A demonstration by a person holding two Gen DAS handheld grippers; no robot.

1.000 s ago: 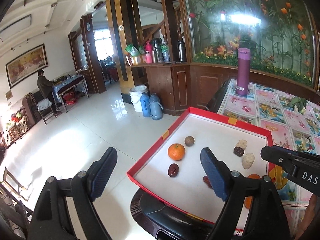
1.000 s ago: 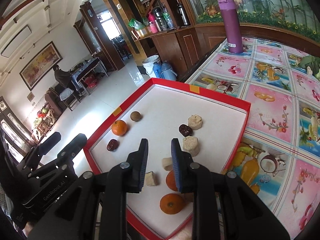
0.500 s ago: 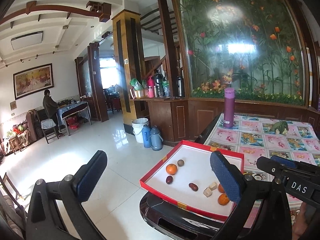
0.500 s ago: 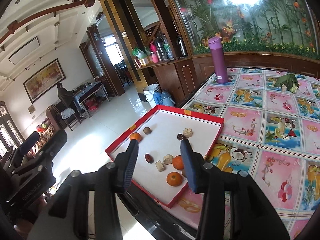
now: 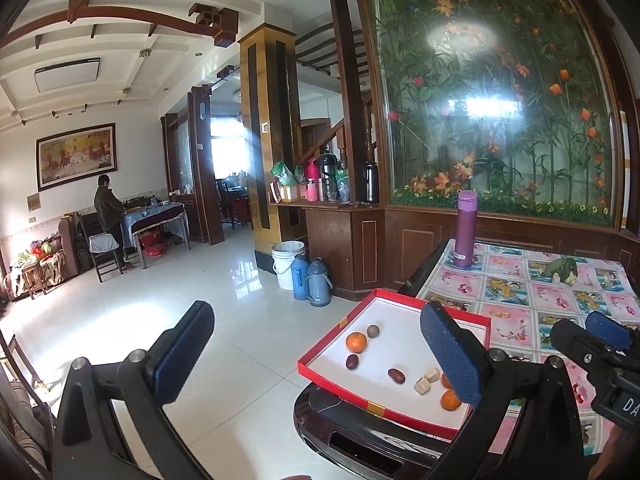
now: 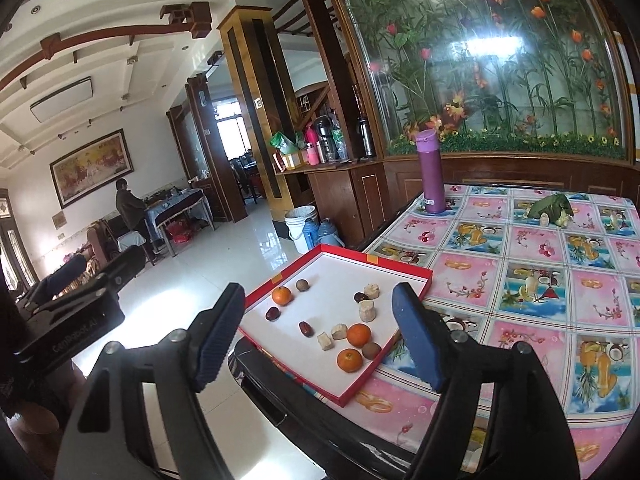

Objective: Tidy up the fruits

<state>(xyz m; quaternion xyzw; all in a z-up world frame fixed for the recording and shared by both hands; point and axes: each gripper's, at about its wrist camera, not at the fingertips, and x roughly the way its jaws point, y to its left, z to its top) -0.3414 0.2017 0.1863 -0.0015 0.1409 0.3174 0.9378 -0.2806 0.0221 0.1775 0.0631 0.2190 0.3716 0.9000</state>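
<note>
L gripper (image 5: 316, 356): jaws wide apart, holding nothing, up in the air off the table's corner, well apart from the tray.
R gripper (image 6: 320, 336): jaws wide apart too, nothing between them, above the tray's near edge, not touching.
Tray (image 6: 416, 270): red rim, white floor, on the table (image 6: 560, 280) corner, part overhanging.
In tray, right wrist view:
- orange (image 6: 281, 295) at 10 o'clock, brown ball (image 6: 302, 285) just beside it at 1.
- date (image 6: 273, 313) just below that orange; 2nd date (image 6: 305, 329) nearer centre.
- pale chunks: one (image 6: 372, 290) at 1 o'clock w/ dark date (image 6: 361, 297) touching; one (image 6: 367, 311) mid; two (image 6: 332, 336) near 5.
- 2 oranges (image 6: 359, 335) (image 6: 349, 360) at 5 o'clock, brown ball (image 6: 372, 350) touching both.
Flask (image 6: 431, 172): purple, upright, far table edge, 12 o'clock from tray.
Green veg (image 6: 550, 208): far side at 2 o'clock.
</note>
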